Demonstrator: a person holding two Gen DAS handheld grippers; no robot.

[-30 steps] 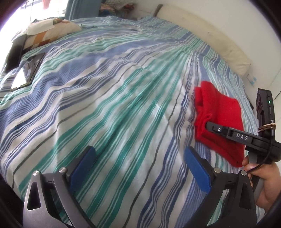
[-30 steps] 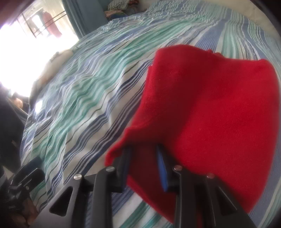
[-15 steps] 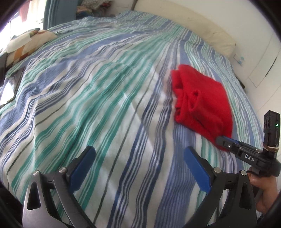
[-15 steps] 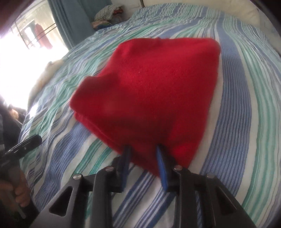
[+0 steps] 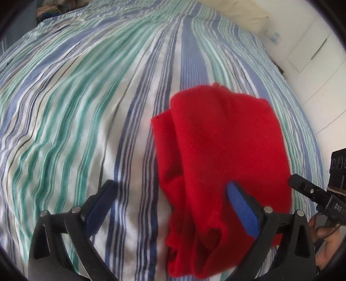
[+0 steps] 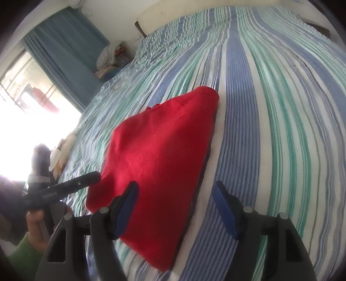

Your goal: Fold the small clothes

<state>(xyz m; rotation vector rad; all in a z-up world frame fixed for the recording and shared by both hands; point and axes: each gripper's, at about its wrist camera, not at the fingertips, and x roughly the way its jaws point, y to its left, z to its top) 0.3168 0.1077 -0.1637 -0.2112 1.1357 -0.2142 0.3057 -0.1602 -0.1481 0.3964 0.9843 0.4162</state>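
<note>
A folded red garment (image 5: 222, 155) lies flat on the striped bedsheet (image 5: 86, 108). It also shows in the right wrist view (image 6: 160, 155). My left gripper (image 5: 170, 198) is open and empty, low over the garment's near left edge, with its right finger over the red cloth. My right gripper (image 6: 176, 203) is open and empty, straddling the garment's near right edge. The left gripper's black body shows at the left of the right wrist view (image 6: 69, 187).
The bed fills both views. A cream pillow (image 5: 244, 13) lies at the far end by a white wall. Blue curtains (image 6: 64, 49) and a bright window (image 6: 23, 103) stand left, with a pile of clothes (image 6: 112, 58) in the corner.
My right gripper has opened and let go of the red garment, which now lies on the sheet. My left gripper has moved right, onto the garment's near edge.
</note>
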